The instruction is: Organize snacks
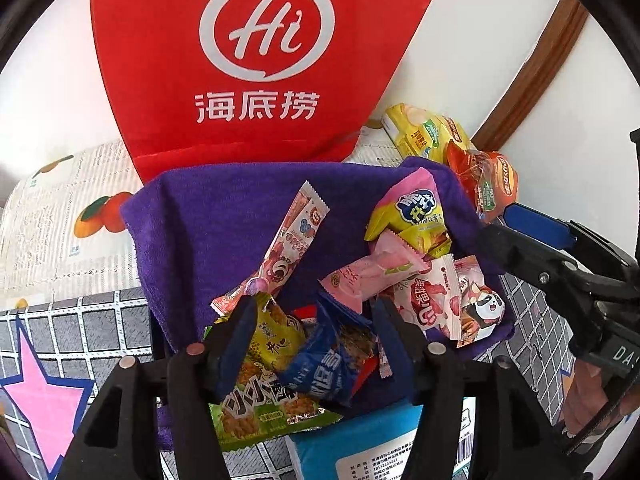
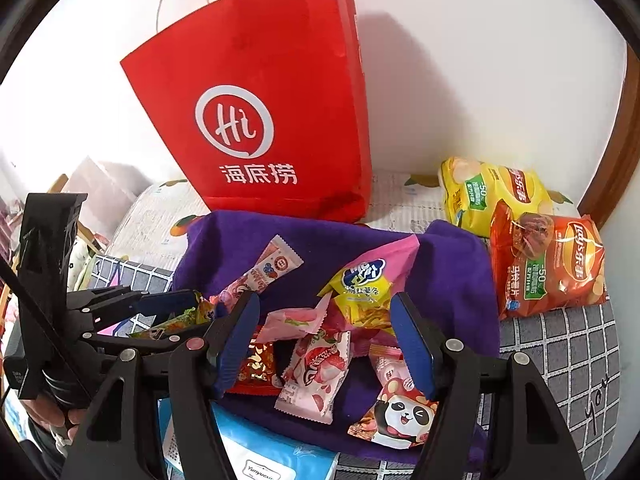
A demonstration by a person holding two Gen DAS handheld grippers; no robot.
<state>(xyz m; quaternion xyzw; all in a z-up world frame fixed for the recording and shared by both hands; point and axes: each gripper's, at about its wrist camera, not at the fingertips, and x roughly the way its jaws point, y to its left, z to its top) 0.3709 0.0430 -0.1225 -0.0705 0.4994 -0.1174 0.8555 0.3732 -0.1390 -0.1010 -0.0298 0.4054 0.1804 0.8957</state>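
Observation:
A pile of small snack packets lies on a purple towel [image 1: 208,220] [image 2: 452,272]. My left gripper [image 1: 316,312] is open over the pile, its jaws either side of a blue packet [image 1: 324,364] and a green-yellow packet [image 1: 264,404]. My right gripper [image 2: 324,312] is open above a pink strawberry packet [image 2: 316,372], a panda packet [image 2: 400,416] and a red packet [image 2: 256,368]. A long pink stick packet [image 1: 288,248] [image 2: 264,268] and a yellow-pink packet [image 1: 416,212] [image 2: 364,288] lie further back. Neither gripper holds anything.
A red paper bag [image 1: 248,60] [image 2: 260,120] stands behind the towel against the white wall. Yellow [image 2: 488,196] and orange [image 2: 548,264] chip bags lie at the right. A blue tissue pack [image 1: 372,452] [image 2: 276,456] sits near me. The surface is a grey checked cloth [image 2: 560,352].

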